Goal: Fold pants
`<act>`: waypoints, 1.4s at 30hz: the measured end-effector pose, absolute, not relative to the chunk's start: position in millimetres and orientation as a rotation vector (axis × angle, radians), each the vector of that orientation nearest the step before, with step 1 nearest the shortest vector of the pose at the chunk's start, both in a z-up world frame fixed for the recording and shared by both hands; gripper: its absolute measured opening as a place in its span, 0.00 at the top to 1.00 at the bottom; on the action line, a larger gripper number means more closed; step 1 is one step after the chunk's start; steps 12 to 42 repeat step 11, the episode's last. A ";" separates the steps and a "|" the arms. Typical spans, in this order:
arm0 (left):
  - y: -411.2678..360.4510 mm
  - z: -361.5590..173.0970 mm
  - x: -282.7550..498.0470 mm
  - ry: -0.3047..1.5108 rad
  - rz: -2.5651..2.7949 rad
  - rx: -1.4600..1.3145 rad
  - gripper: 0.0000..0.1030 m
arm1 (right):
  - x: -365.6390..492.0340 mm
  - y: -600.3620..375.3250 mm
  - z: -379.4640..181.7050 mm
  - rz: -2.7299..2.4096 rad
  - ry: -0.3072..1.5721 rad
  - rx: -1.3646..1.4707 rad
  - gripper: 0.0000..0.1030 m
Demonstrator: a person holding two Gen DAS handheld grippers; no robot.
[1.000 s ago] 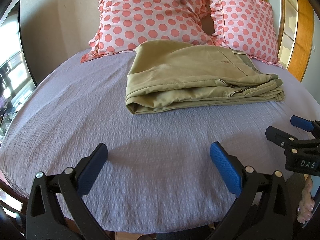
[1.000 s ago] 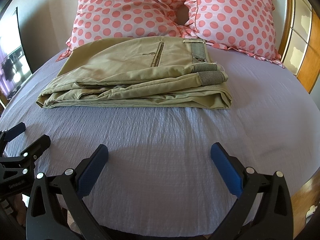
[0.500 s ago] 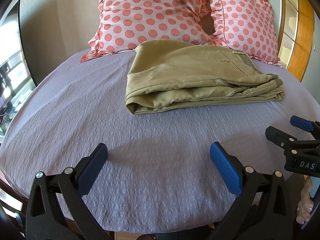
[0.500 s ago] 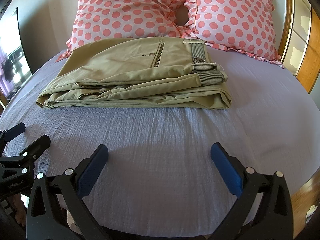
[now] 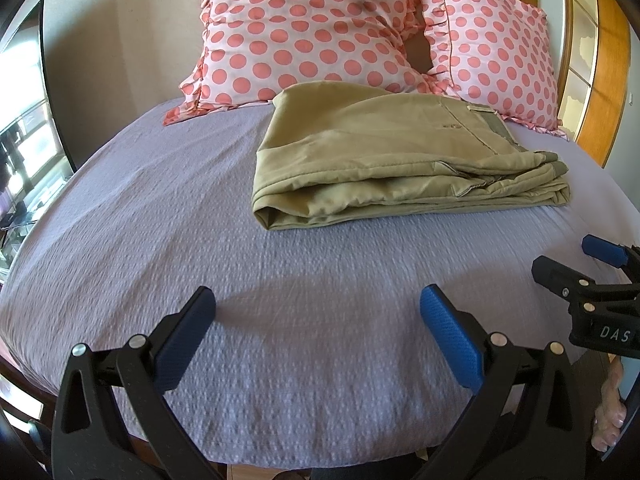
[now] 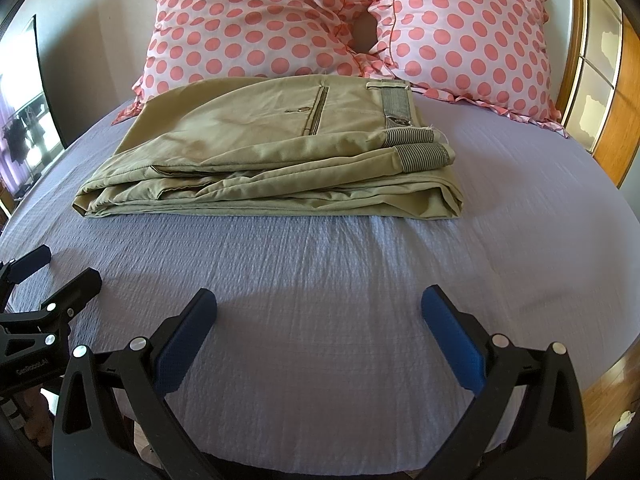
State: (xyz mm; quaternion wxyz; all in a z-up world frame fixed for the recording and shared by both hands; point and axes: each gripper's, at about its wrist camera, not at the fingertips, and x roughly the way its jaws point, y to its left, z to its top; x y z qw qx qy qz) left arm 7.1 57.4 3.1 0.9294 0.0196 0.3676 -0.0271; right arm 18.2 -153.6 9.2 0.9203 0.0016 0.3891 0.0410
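Observation:
Khaki pants (image 5: 392,160) lie folded in a flat stack on the lilac bedspread (image 5: 200,208), near the pillows; they also show in the right wrist view (image 6: 280,152), waistband to the right. My left gripper (image 5: 316,320) is open and empty, above the bed's near edge, well short of the pants. My right gripper (image 6: 320,320) is open and empty too, also short of the pants. Each gripper shows at the side of the other's view: the right one (image 5: 588,272), the left one (image 6: 44,280).
Two pink polka-dot pillows (image 5: 304,28) (image 6: 464,28) lean against the wall behind the pants. A wooden headboard or frame (image 5: 604,80) stands at the right. A dark screen edge (image 5: 48,80) is at the left. The bedspread (image 6: 360,280) lies bare between grippers and pants.

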 end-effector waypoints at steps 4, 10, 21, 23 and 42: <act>56.2 3.6 7.8 0.752 -0.044 0.037 0.02 | 18.6 -153.7 9.0 0.087 0.800 0.002 0.01; 56.9 3.5 8.2 0.752 -0.047 0.039 0.02 | 18.2 -153.6 9.3 0.087 0.799 0.002 0.01; 57.2 3.3 8.5 0.750 -0.048 0.040 0.02 | 18.4 -153.5 9.3 0.087 0.799 0.002 0.01; 57.2 3.3 8.5 0.750 -0.048 0.040 0.02 | 18.4 -153.5 9.3 0.087 0.799 0.002 0.01; 57.2 3.3 8.5 0.750 -0.048 0.040 0.02 | 18.4 -153.5 9.3 0.087 0.799 0.002 0.01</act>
